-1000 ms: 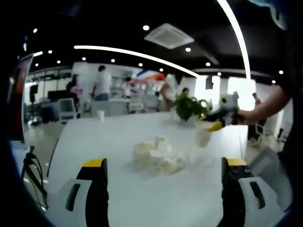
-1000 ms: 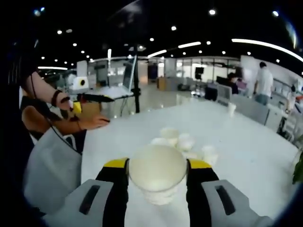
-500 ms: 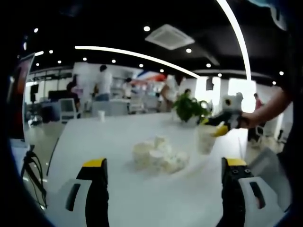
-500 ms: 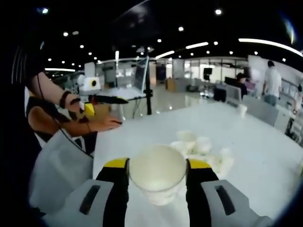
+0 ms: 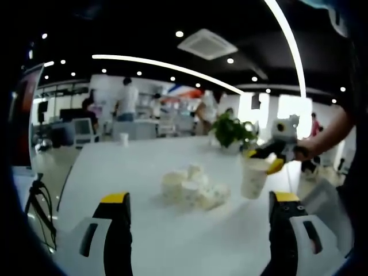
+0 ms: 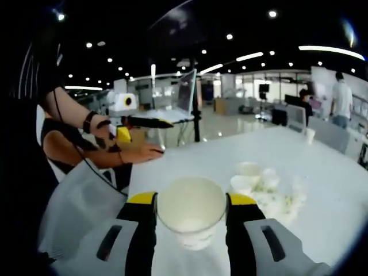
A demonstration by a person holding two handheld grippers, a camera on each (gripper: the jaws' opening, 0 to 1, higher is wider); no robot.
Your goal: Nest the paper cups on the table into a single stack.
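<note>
Your right hand-held gripper (image 6: pixel 191 227) is clamped on a paper cup (image 6: pixel 191 217), its jaws pressing the wall just below the rim, mouth up and open toward you. Keep that squeeze light so the rim stays round, hold the cup upright, and bring it down straight over the mouth of another cup so it slides in without catching. The cluster of loose paper cups (image 6: pixel 265 187) sits on the white desk (image 6: pixel 201 167) ahead and to the right of the held cup, well apart from it. Your left hand-held gripper (image 5: pixel 198 230) has its jaws wide apart with nothing between them; from its side the pile (image 5: pixel 192 188) lies ahead on the desk, between the jaws' line of sight
</note>
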